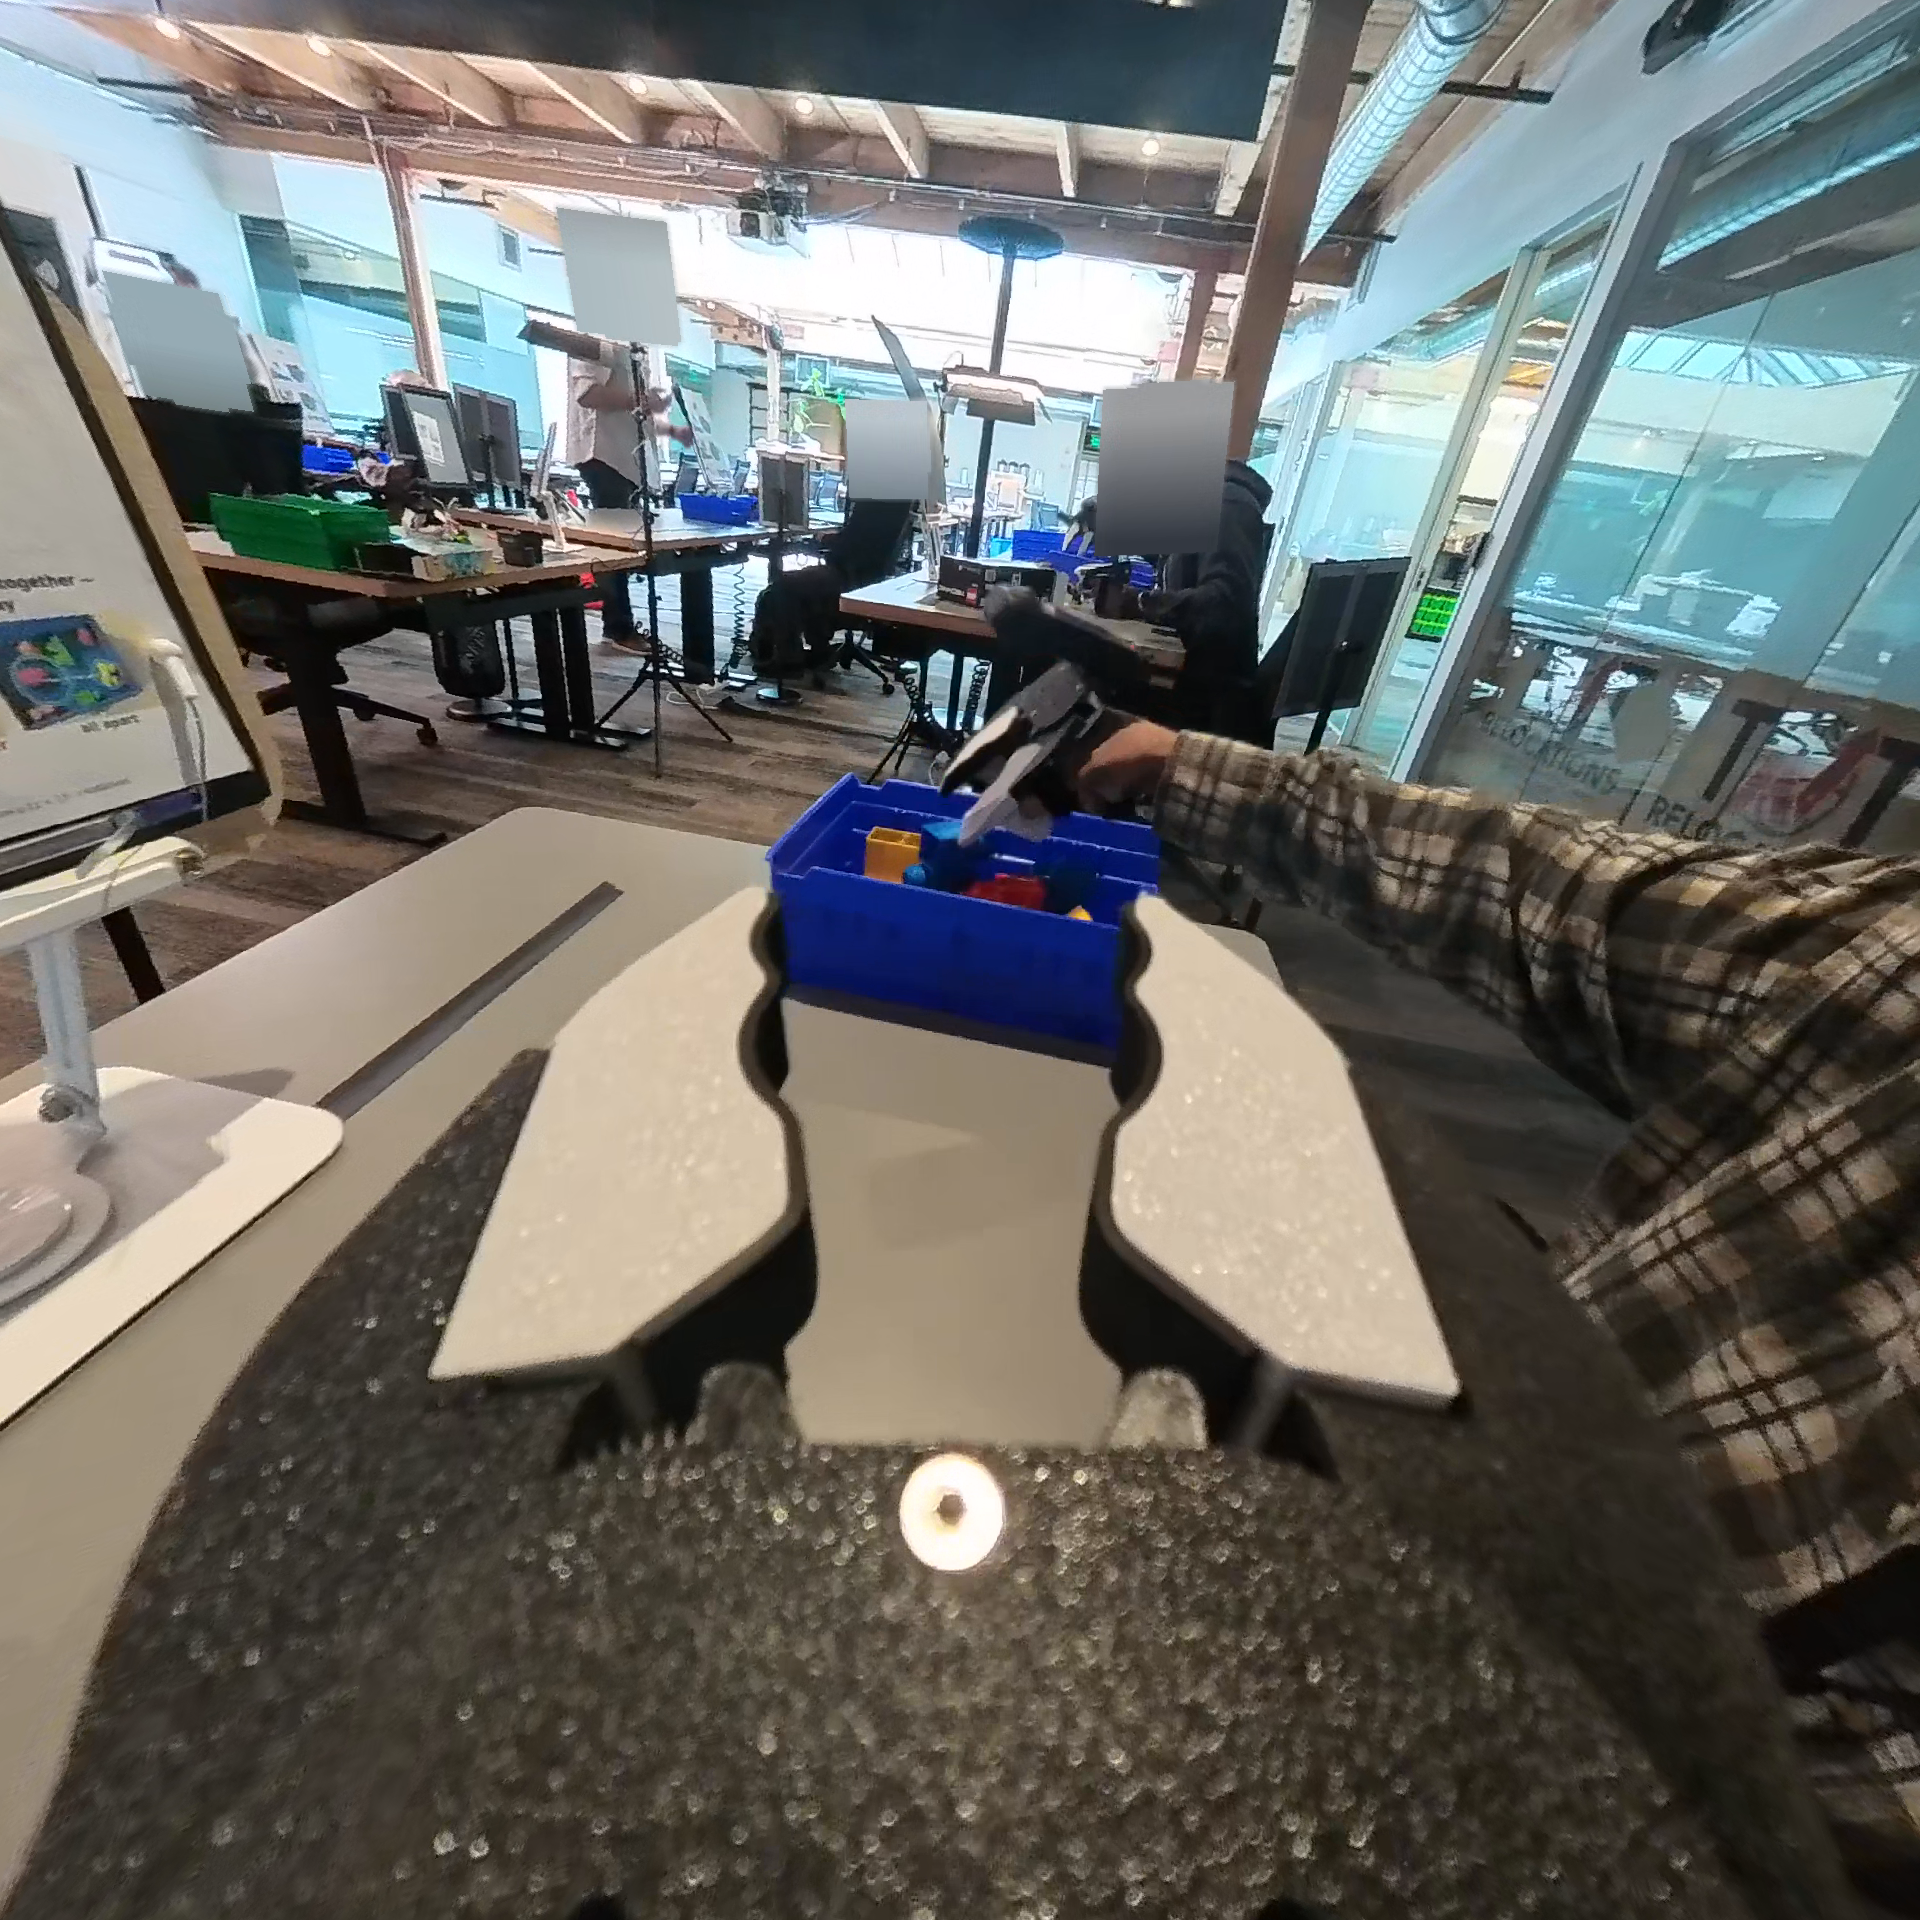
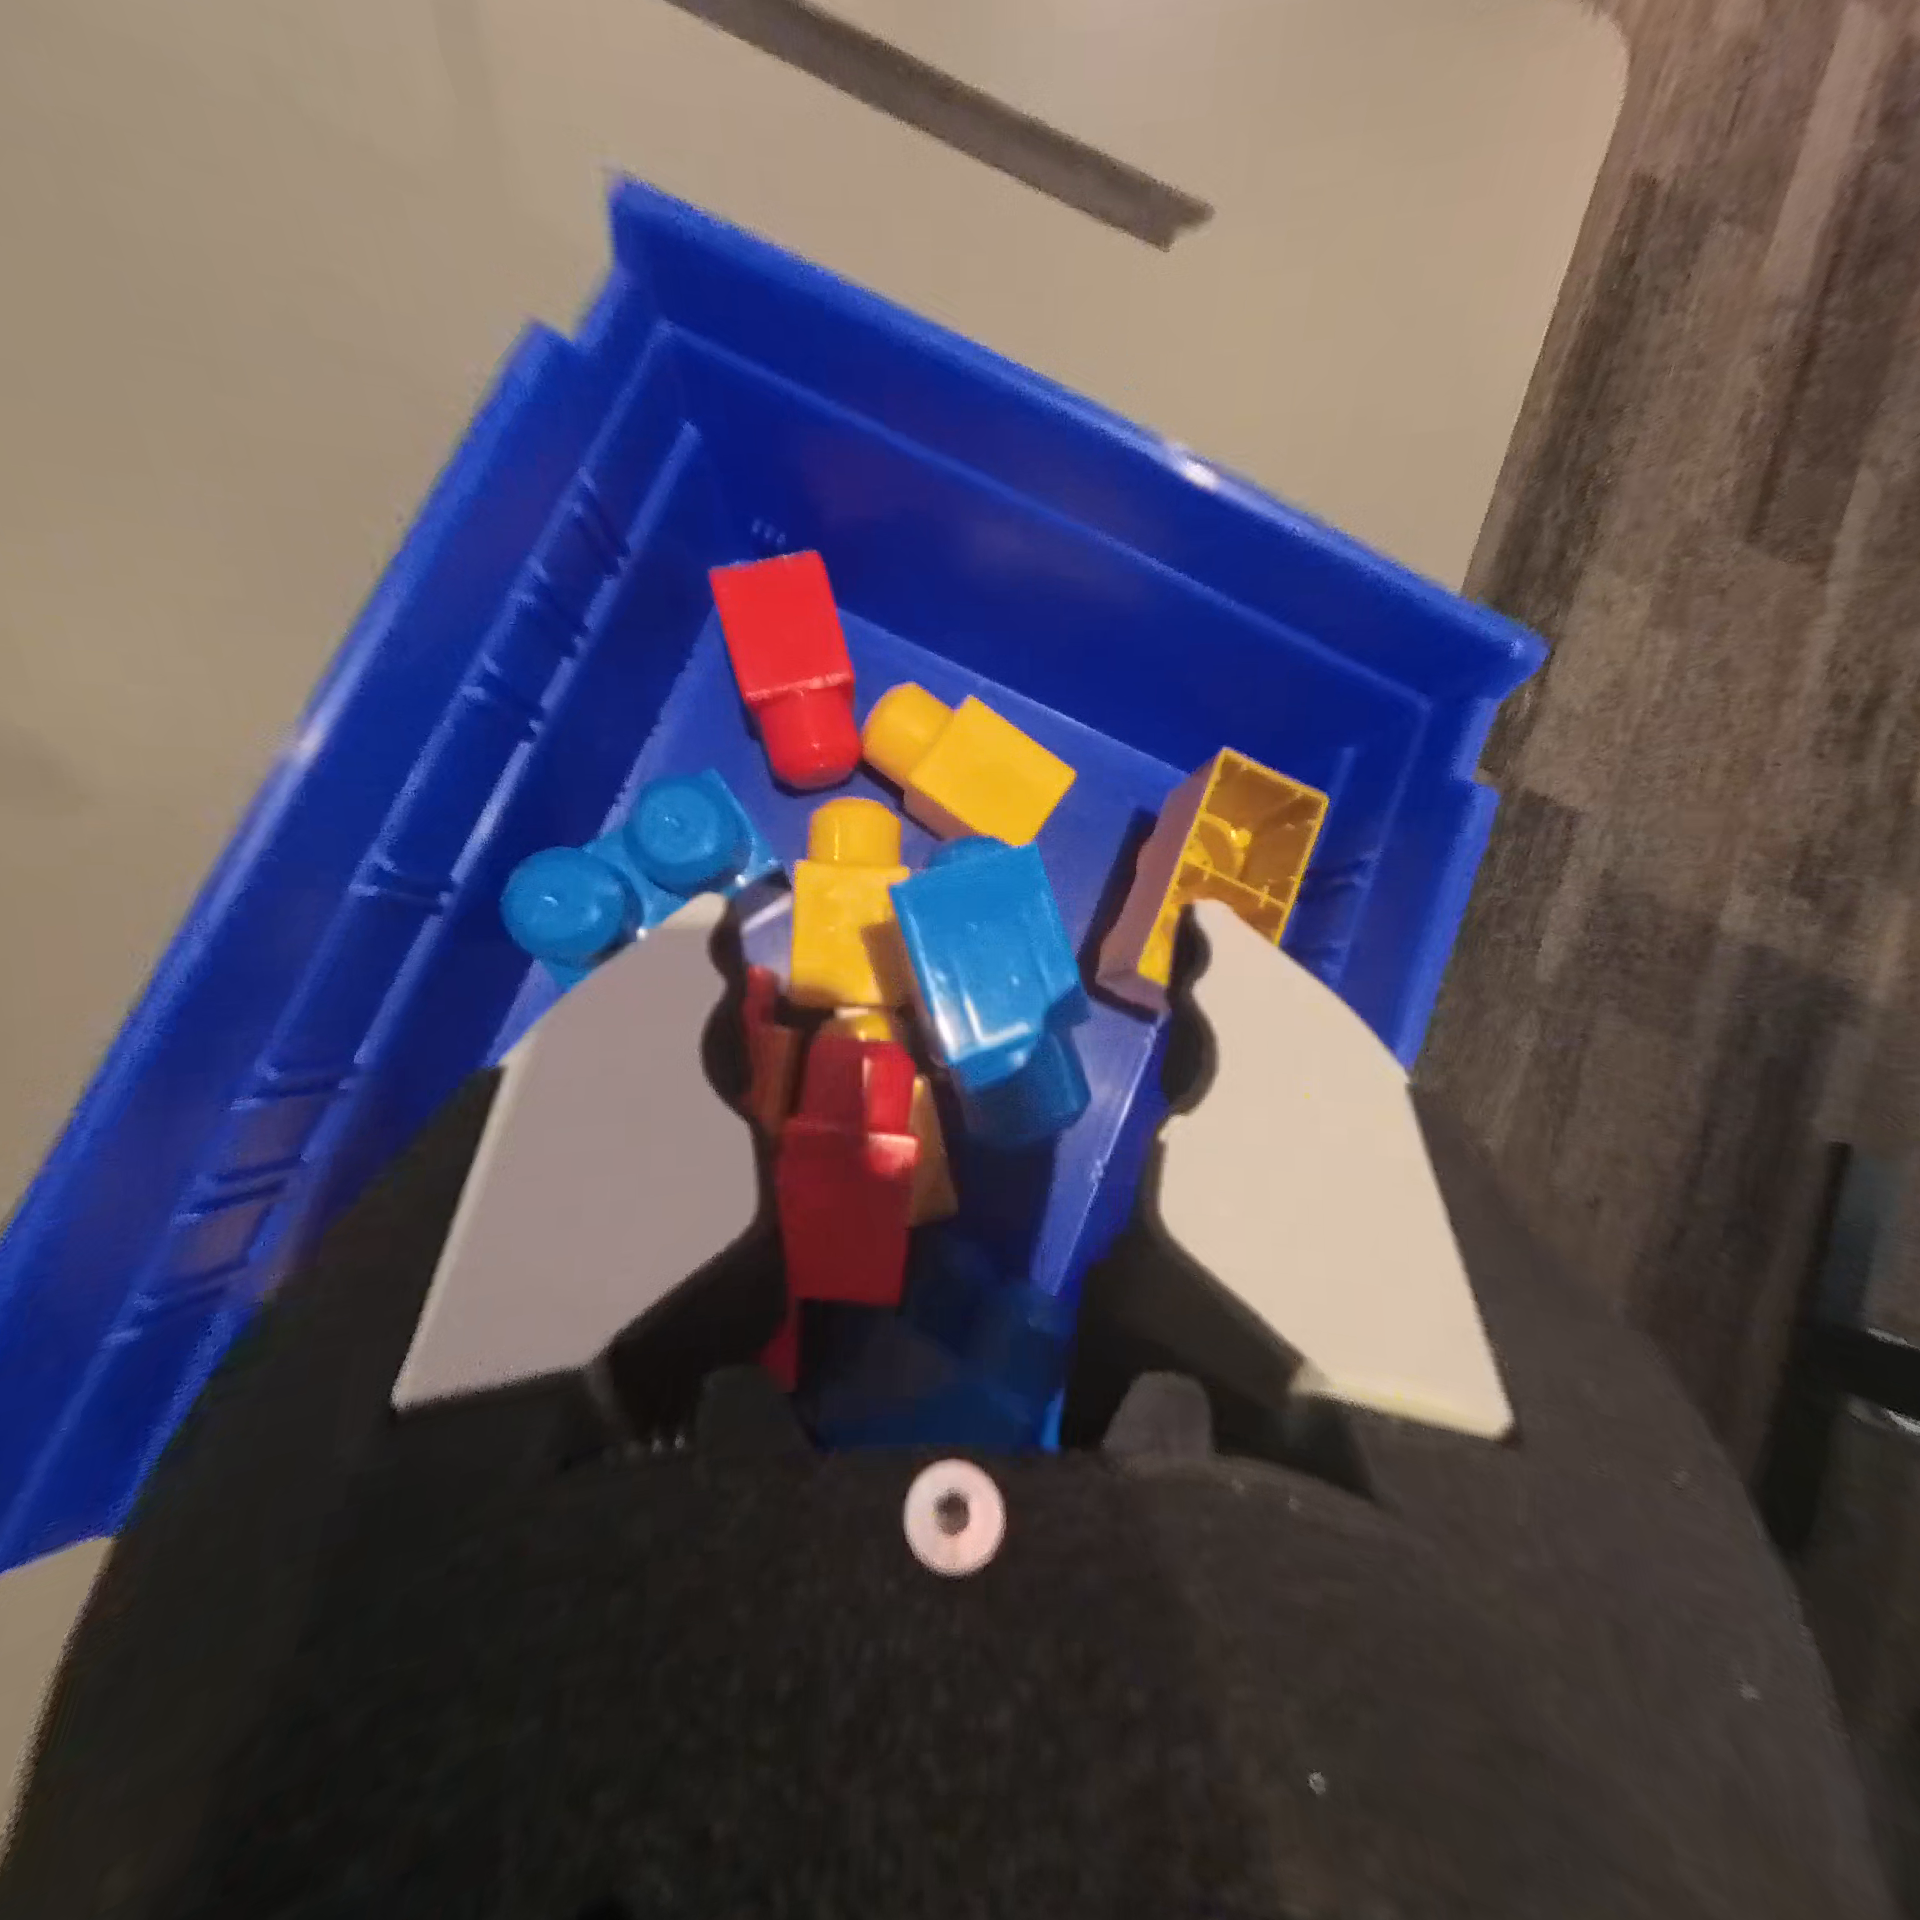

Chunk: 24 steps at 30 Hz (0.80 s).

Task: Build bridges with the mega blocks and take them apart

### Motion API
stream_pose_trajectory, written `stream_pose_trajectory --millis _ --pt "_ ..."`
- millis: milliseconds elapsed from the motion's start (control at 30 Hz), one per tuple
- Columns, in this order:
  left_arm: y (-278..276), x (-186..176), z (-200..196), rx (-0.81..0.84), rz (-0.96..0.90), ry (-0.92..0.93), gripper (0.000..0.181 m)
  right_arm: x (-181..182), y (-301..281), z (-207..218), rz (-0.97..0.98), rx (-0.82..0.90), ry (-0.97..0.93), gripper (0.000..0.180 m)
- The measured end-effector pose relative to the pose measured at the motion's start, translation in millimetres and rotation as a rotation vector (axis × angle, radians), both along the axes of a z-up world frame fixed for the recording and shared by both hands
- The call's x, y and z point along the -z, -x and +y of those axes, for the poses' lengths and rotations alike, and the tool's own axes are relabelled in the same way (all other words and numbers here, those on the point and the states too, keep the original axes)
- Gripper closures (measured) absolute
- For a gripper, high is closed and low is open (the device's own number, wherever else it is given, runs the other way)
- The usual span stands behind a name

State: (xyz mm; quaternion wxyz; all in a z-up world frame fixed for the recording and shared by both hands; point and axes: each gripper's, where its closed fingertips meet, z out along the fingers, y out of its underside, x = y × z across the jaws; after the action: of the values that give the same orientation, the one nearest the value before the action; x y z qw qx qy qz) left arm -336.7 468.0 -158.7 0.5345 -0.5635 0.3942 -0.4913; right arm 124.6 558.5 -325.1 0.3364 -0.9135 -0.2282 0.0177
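Observation:
A blue bin (image 1: 935, 961) stands on the grey table (image 1: 914, 1195), just beyond my left gripper (image 1: 951, 925), which is open and empty above the tabletop. My right gripper (image 1: 992, 795) reaches down into the bin from the right. In the right wrist view the right gripper (image 2: 961, 925) is open inside the bin (image 2: 935, 499), over loose blocks. A yellow block (image 2: 847, 904), a blue block (image 2: 987, 966) and a dark red block (image 2: 847, 1164) lie between its fingers, ungripped. A red block (image 2: 784, 655), another yellow block (image 2: 971, 764), a blue two-stud block (image 2: 623, 883) and a hollow yellow block (image 2: 1242, 862) lie around them.
A person's plaid sleeve (image 1: 1558, 987) crosses from the right. A white stand (image 1: 62, 1039) on a white base and a picture board (image 1: 94, 623) sit at the table's left. A dark slot (image 1: 468, 1003) runs along the tabletop. The table edge and wood floor (image 2: 1714, 623) lie right of the bin. My right fingertips sit around 50 cm from my left ones.

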Motion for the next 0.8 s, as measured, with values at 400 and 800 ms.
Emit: stream_pose_trajectory --millis 400,800 --pt "-3 9 7 -0.01 0.02 0.022 0.12 -131 214 -21 0.262 -0.401 -0.536 0.091" --pt "-6 25 17 -0.018 0.045 0.056 0.12 -27 328 -22 0.486 -0.532 -0.558 0.098"
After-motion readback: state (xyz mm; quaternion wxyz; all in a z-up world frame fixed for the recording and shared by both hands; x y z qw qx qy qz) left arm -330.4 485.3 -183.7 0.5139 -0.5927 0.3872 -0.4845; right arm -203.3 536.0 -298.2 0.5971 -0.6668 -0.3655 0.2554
